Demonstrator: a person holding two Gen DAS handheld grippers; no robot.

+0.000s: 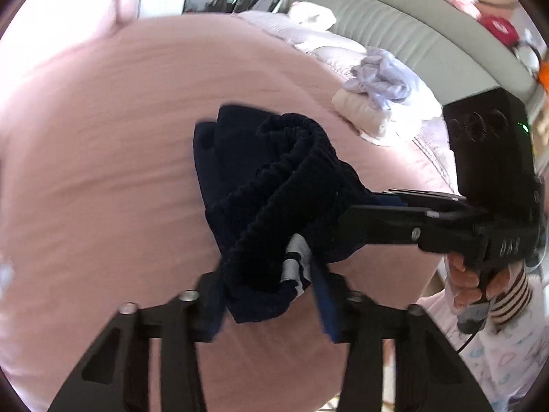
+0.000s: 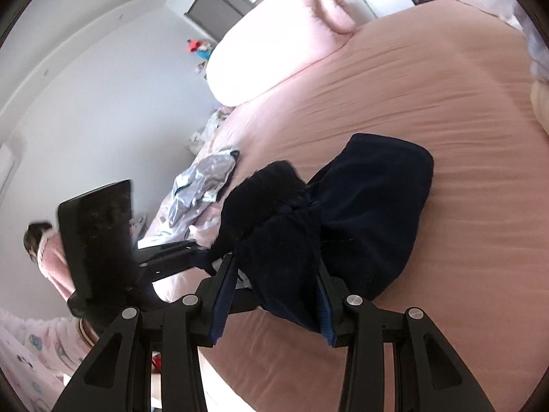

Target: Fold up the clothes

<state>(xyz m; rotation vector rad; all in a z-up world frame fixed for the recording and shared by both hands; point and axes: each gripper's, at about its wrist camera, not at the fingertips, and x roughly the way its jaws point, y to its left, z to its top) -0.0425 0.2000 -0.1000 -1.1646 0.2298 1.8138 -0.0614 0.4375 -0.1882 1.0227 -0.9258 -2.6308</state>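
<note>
We have the dark navy garment bunched at frame centre over the pink bed, the left gripper and the right gripper each clamped on its elastic waistband. Judging from the bunching, we should draw the grippers apart evenly until the waistband is taut, then lay it flat before folding.

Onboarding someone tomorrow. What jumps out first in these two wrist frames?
The dark navy garment, bunched and ribbed, sits mid-frame on the pink bedsheet, with the left gripper and the right gripper both closed on it. Behind it, near the grey headboard, a crumpled lavender cloth lies on a folded cream pile.
</note>
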